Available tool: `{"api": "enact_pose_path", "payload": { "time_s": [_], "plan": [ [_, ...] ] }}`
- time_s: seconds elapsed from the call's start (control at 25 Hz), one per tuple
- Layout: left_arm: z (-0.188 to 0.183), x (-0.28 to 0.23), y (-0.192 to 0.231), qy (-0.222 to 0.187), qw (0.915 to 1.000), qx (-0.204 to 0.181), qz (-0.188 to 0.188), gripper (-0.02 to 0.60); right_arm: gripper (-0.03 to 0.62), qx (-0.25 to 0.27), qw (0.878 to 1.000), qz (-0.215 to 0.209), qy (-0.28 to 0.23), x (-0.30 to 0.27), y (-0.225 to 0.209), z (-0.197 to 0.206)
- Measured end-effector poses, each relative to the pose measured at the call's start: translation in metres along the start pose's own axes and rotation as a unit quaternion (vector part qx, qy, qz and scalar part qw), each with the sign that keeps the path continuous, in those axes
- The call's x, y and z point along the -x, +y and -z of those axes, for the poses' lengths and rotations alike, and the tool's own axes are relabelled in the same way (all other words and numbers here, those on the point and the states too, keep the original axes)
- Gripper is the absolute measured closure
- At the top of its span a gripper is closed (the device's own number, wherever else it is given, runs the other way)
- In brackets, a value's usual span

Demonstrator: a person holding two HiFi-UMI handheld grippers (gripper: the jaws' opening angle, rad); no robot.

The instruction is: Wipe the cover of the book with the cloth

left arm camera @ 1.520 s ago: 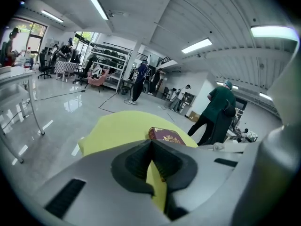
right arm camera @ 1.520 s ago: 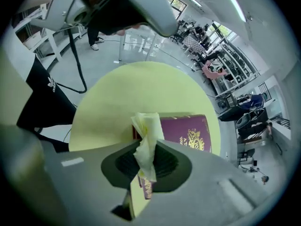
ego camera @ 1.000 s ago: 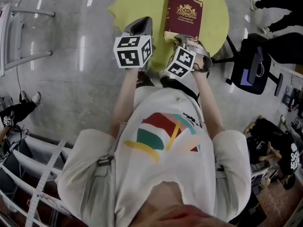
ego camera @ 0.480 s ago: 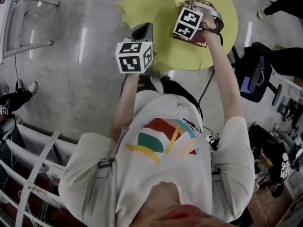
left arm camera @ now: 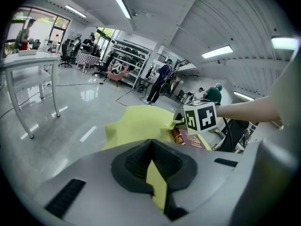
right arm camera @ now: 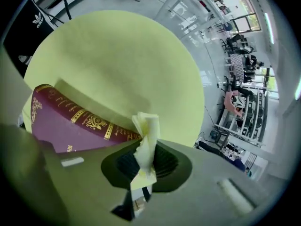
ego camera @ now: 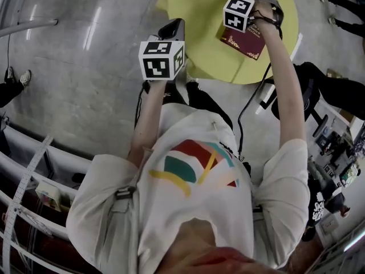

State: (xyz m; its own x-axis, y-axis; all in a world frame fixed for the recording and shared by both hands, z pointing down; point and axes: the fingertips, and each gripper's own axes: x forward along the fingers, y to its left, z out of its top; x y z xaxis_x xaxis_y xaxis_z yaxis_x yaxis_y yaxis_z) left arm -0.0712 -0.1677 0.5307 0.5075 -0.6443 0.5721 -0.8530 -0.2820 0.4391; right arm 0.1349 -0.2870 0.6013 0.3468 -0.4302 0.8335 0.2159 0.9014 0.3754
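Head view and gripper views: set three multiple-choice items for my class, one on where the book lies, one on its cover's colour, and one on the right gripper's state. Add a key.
1. Where does the book lie?
A. in a drawer
B. on the yellow table
C. in a basket

2. What colour is its cover?
A. dark red
B. blue
C. green

3. What state is the right gripper in?
A. open and empty
B. shut on a pen
C. shut on the cloth

Key:
1 B, the book rests flat on the round yellow top.
2 A, the cover is dark red with gold print.
3 C, the pale yellow cloth is pinched between its jaws.
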Motion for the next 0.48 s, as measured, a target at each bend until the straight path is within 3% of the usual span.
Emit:
{"api": "enact_pose_path", "payload": {
  "time_s": [0.24, 0.48],
  "plan": [
    [0.002, 0.001, 0.004, -0.003, 1.0000, 0.003, 0.001, 0.568, 0.565, 0.032, 0.999, -0.033, 0.024, -0.004, 0.005, -0.007],
    [0.001, 0.009, 0.014, -0.008, 0.9999, 0.008, -0.009, 0.566, 0.565, 0.037, 0.996, -0.083, 0.012, 0.020, 0.039, -0.022]
  ]
}}
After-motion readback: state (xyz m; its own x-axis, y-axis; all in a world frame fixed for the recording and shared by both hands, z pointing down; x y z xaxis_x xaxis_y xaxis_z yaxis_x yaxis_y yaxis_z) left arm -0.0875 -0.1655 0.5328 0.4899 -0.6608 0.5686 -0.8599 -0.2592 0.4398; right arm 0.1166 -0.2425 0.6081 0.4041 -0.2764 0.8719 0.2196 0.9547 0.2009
